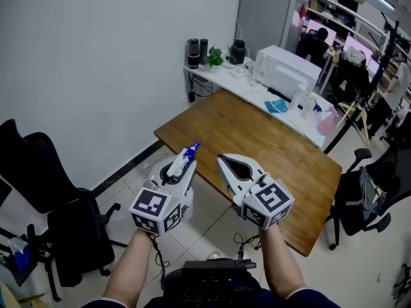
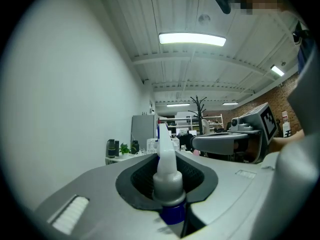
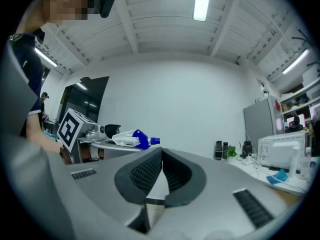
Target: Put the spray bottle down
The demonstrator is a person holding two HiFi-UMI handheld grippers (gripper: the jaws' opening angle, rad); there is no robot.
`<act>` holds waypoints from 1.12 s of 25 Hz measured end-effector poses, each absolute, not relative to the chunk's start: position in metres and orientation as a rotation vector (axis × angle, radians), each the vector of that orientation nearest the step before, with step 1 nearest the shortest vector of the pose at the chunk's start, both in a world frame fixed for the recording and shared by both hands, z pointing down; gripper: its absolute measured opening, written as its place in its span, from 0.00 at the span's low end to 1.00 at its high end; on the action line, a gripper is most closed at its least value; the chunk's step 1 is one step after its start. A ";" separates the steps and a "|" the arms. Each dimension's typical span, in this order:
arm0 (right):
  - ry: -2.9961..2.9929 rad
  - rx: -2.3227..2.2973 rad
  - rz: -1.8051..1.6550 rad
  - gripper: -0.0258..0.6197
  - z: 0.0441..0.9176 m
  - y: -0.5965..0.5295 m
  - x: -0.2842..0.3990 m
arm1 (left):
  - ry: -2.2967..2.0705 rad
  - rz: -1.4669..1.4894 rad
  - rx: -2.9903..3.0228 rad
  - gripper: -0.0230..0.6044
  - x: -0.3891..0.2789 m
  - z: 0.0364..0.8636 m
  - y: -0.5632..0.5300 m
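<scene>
Spray bottle [image 1: 189, 153] gripped in left claw [image 1: 182, 166]
The left claw pinches the bottle near its blue collar, with the nozzle jutting past the tips. The right claw [image 1: 224, 162], just beside it, is pressed together and empty. The wooden tabletop [image 1: 270, 147] lies ahead of both.
</scene>
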State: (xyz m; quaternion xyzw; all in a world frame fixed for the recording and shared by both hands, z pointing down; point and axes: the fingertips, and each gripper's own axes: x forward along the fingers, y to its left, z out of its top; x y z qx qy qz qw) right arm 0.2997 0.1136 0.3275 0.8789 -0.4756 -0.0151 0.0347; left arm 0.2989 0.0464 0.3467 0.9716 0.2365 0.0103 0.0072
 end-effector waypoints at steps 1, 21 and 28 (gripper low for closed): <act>-1.454 2.707 -0.048 0.04 0.327 0.122 0.307 | 0.748 0.033 3.036 0.17 0.306 0.347 0.055; -1.012 2.915 0.018 0.04 0.339 0.256 0.409 | 1.178 0.052 2.917 0.17 0.431 0.357 0.187; -0.819 2.987 0.049 0.04 0.345 0.264 0.457 | 1.389 0.051 2.830 0.17 0.493 0.364 0.206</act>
